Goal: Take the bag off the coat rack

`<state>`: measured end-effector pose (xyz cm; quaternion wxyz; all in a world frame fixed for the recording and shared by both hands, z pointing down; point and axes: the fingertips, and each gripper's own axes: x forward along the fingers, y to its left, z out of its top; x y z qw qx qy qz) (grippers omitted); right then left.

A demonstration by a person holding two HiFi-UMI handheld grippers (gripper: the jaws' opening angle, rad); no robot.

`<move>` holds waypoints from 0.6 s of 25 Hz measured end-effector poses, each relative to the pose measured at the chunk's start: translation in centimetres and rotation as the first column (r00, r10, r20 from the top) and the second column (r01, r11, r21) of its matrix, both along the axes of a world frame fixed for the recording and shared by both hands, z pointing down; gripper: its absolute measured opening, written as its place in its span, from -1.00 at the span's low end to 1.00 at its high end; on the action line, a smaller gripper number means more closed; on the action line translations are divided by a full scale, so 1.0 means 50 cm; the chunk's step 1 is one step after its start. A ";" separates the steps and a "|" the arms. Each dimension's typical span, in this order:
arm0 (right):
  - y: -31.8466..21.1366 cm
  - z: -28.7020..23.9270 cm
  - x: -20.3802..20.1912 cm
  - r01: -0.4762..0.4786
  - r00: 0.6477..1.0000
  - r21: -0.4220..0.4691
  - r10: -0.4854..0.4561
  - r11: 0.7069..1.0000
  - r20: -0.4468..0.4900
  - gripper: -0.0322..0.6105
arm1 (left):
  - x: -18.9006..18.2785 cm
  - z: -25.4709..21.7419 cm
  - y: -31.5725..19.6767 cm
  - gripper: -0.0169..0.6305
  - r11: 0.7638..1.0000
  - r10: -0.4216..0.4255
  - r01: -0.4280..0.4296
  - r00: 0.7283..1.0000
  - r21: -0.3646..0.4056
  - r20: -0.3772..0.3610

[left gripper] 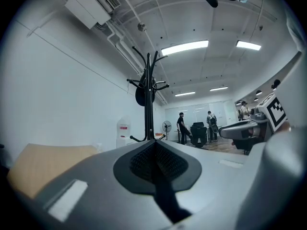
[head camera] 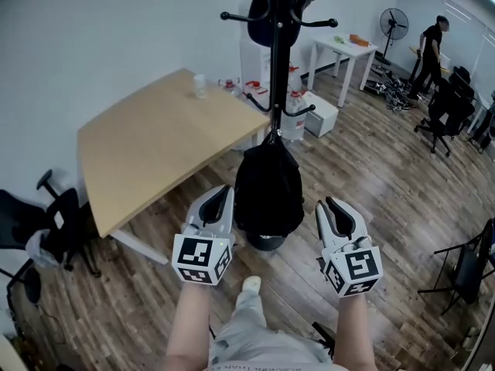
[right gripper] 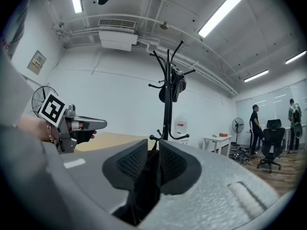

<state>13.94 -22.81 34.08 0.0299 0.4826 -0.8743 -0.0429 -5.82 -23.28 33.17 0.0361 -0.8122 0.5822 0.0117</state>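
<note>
On a low hook of the coat rack (head camera: 275, 68), the black bag (head camera: 268, 192) is hung, flanked by the left gripper (head camera: 219, 199), jaws clenched empty, and the right gripper (head camera: 331, 205), jaws slightly parted, empty. The approach is judged in hand; next, the strap must be reached and lifted.

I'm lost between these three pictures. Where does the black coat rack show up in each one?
Head view: the coat rack runs down from the top edge at centre, with the black bag hanging low on it.
Left gripper view: it stands just left of centre.
Right gripper view: it stands just right of centre.
Shared landmark: the standing fan, to the right of the rack in every view.
</note>
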 end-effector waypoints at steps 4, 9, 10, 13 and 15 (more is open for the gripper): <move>-0.081 0.010 -0.031 0.005 1.000 -0.018 -0.005 1.000 -0.019 -0.48 | -0.012 0.007 -0.092 -0.74 0.998 0.054 -0.054 0.999 -0.013 -0.007; -0.180 0.020 -0.068 0.002 1.000 -0.035 -0.003 0.999 -0.027 -0.27 | -0.007 0.022 -0.206 -0.34 0.985 0.167 -0.166 0.986 -0.034 0.023; -0.199 0.024 -0.072 0.000 1.000 -0.042 -0.001 0.999 -0.029 -0.23 | -0.004 0.028 -0.227 -0.20 0.981 0.189 -0.188 0.982 -0.042 0.029; -0.252 0.037 -0.080 -0.014 1.000 -0.063 0.012 0.998 -0.021 -0.21 | -0.002 0.045 -0.285 -0.09 0.971 0.232 -0.229 0.972 -0.068 0.038; -0.282 0.048 -0.086 -0.022 1.000 -0.076 0.021 0.997 -0.022 -0.21 | -0.004 0.056 -0.319 -0.09 0.966 0.249 -0.246 0.968 -0.082 0.036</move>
